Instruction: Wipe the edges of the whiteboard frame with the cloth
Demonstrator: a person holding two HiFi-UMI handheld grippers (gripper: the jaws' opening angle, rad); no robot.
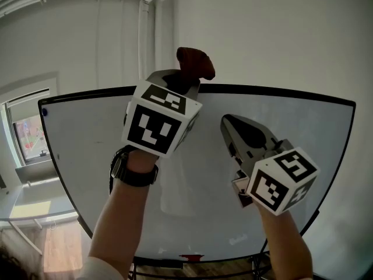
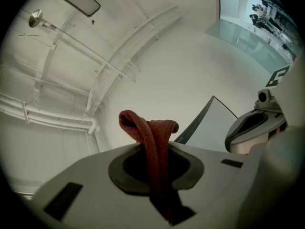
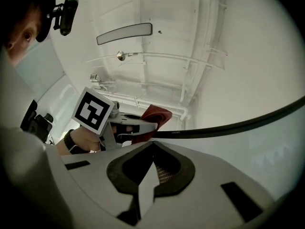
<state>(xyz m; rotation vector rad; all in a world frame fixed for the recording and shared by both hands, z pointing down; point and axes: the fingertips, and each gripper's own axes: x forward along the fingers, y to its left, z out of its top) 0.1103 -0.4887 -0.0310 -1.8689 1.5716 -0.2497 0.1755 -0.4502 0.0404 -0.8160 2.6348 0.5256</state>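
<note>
L tongs (image 2: 155, 173) clamped on red cloth (image 2: 153, 142), which sticks up past the tips w/ a folded loop, right at the top frame (image 1: 262, 90) of the whiteboard (image 1: 87, 139). R tongs (image 3: 152, 146) closed tip to tip, held in front of the board, just below the frame.

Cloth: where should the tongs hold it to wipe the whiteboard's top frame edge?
Probably the bunched middle, as the left tongs hold it now. Come from below the cloth, so its folded loop sticks out past the tips and can rub along the top frame edge.
</note>
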